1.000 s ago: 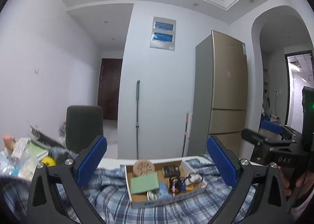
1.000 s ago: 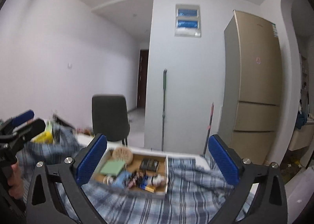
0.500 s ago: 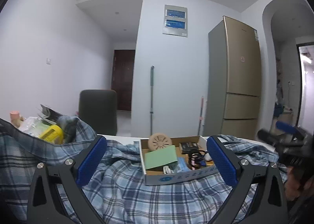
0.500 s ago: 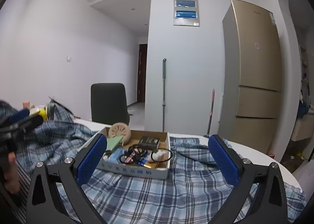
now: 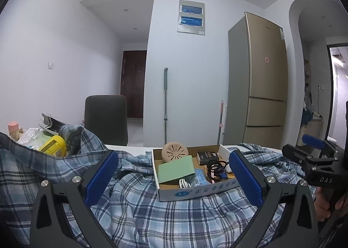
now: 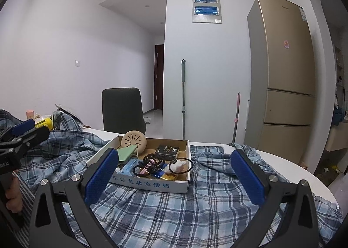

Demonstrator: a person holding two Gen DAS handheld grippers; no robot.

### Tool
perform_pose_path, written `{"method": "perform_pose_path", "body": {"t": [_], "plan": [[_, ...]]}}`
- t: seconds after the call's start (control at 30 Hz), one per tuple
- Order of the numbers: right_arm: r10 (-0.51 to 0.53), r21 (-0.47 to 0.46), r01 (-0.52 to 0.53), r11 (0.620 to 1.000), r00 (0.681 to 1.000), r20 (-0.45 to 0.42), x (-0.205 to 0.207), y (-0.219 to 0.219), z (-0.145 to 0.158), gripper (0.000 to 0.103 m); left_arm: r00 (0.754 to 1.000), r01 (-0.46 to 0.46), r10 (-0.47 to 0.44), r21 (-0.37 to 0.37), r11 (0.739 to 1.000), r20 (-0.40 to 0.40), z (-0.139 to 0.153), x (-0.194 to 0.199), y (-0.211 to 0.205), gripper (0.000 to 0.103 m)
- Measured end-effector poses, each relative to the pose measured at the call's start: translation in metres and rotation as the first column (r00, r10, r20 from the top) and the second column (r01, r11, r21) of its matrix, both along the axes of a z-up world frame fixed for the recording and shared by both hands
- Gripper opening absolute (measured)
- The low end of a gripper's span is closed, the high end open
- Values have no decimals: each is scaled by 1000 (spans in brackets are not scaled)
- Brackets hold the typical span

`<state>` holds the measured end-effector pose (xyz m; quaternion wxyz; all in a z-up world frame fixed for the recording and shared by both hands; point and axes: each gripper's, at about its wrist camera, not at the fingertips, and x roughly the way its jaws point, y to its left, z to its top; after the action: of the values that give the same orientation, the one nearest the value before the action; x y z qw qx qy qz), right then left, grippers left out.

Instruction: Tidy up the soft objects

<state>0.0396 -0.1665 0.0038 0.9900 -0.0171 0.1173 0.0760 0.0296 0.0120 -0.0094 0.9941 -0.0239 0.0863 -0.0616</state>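
A blue plaid shirt (image 5: pixel 139 206) lies rumpled across a white table (image 6: pixel 289 166); it also shows in the right wrist view (image 6: pixel 178 211). A shallow cardboard box (image 5: pixel 195 191) of small items sits on top of the shirt; it also shows in the right wrist view (image 6: pixel 152 185). My left gripper (image 5: pixel 173 179) is open and empty, low over the shirt, just in front of the box. My right gripper (image 6: pixel 174 179) is open and empty, over the shirt to the right of the left one. Each gripper shows at the edge of the other's view.
The box holds a round beige disc (image 5: pixel 175 155), a green pouch (image 5: pixel 176 170), a black packet (image 6: pixel 167 150) and hair ties (image 6: pixel 150 164). A yellow bottle (image 5: pixel 53 145) and packets lie at the table's far left. A dark chair (image 6: pixel 122 109) and a gold fridge (image 6: pixel 282 78) stand behind.
Both grippers have come down lower and nearer the shirt and box. The view has tilted down, so more of the shirt and table shows. Both stay open.
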Motion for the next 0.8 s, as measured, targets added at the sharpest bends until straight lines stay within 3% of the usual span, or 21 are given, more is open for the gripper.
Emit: {"method": "perform_pose_path", "body": {"t": [0.43, 0.8], "plan": [[6, -12, -6, 1000, 1000, -5, 0, 3, 0, 103, 998, -31, 32, 16, 999, -48, -4, 9, 0, 103], [6, -24, -6, 1000, 1000, 4, -2, 4, 1, 103, 999, -26, 26, 7, 1000, -26, -2, 4, 1, 103]]}}
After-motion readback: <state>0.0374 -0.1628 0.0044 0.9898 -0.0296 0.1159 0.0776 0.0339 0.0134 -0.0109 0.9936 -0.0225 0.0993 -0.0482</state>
